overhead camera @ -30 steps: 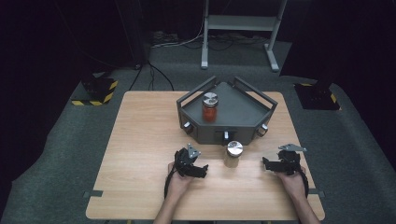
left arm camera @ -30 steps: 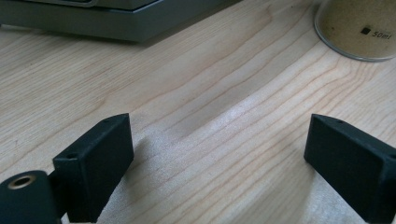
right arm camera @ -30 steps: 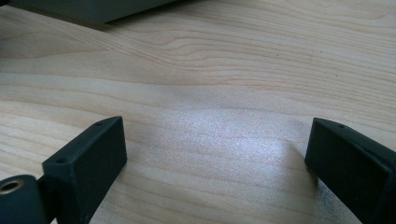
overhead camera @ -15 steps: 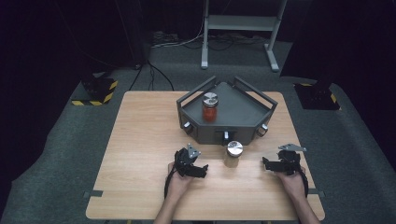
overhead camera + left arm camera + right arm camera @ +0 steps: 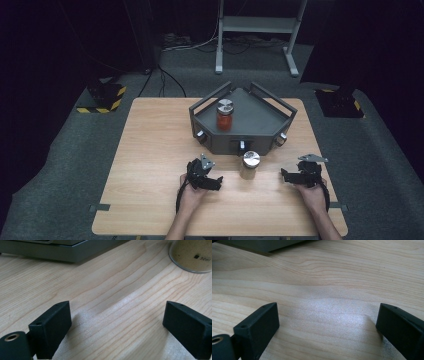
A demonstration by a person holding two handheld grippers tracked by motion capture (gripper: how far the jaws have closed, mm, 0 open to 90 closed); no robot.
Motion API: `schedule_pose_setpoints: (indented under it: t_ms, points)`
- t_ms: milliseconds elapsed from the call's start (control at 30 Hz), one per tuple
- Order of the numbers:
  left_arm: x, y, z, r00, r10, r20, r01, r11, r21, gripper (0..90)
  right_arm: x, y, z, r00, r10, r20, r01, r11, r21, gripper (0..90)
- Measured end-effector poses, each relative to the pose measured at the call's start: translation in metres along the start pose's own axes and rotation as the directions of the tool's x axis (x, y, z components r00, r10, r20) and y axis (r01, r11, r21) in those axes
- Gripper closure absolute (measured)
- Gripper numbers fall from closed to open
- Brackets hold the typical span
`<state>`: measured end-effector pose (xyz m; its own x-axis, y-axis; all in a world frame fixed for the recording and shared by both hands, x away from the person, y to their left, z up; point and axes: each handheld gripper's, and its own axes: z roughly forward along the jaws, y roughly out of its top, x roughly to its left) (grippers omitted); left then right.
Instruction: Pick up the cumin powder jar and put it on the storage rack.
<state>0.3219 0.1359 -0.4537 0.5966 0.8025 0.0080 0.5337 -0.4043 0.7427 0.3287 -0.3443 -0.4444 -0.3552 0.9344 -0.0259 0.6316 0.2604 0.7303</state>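
Resting on the table (image 5: 150,150), both grippers match the earlier frames; nothing has shifted. Left gripper (image 5: 216,182) and right gripper (image 5: 285,175) gape wide, empty. Between them stands the jar (image 5: 249,165), untouched, so grasping hasn't begun; another jar (image 5: 224,114) sits in the far tray (image 5: 270,122).

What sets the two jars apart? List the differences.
The jar in the tray holds red-orange contents; the jar on the table holds pale tan contents. The first stands inside the grey tray, the second on the bare wooden table in front of it, between the two grippers. Both stand upright with silver lids.
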Motion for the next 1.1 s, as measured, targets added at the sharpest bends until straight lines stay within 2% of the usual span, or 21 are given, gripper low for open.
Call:
schedule_pose_setpoints:
  t_ms: [500,1100]
  points:
    - [0.0,0.0,0.0,1.0,0.0,-0.001,0.0,1.0,0.0,8.2,0.0,-0.004,-0.004,0.9999,-0.009,-0.01,0.009,1.0,-0.005,6.5]
    - [0.0,0.0,0.0,1.0,-0.001,-0.001,0.001,1.0,0.0,8.2,0.001,-0.009,-0.01,0.9952,-0.064,-0.074,0.063,0.998,-0.015,7.4]
